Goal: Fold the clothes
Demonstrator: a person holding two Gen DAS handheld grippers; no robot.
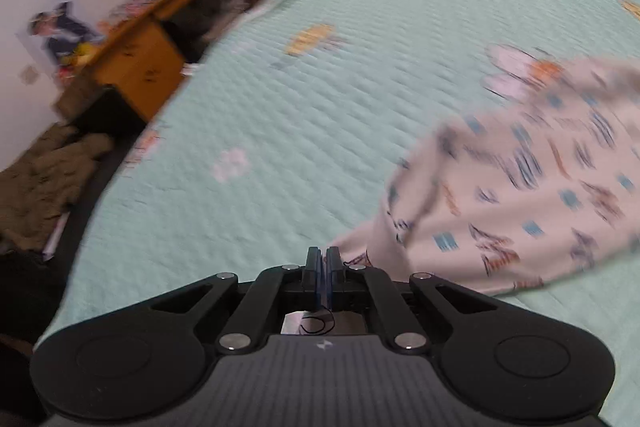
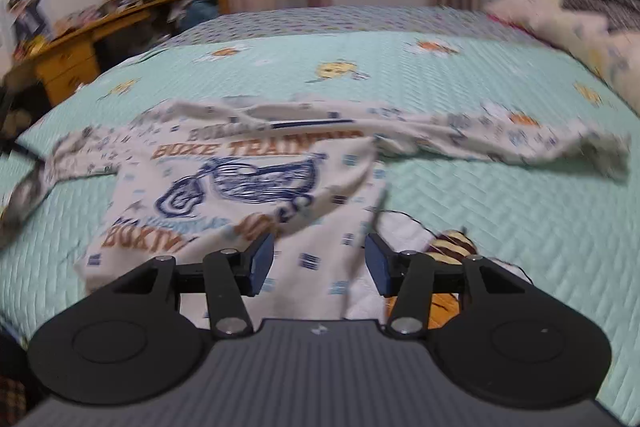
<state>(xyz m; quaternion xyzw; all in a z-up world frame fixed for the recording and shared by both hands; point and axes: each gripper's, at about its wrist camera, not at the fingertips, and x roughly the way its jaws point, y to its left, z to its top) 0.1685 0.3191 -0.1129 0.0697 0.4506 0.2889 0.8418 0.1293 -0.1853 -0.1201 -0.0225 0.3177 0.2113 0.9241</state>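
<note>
Bedroom bed (image 2: 460, 75) carried the printed shirt (image 2: 240, 183), half spread; soft and light, best pinched at its hem, six o'clock; right tongs (image 2: 319, 263) wide, left tongs (image 1: 323, 267) closed, seemingly empty

Shirt (image 2: 240, 183) lies spread on the bed (image 2: 500, 227), near its front edge. Desk (image 2: 68, 55) beside bed's left edge, pillows (image 2: 560, 15) at far right corner.

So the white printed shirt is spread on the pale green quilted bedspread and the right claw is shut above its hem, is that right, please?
Not quite: the right claw is open above the white printed shirt on the pale green quilted bedspread, as the right wrist view shows.
</note>
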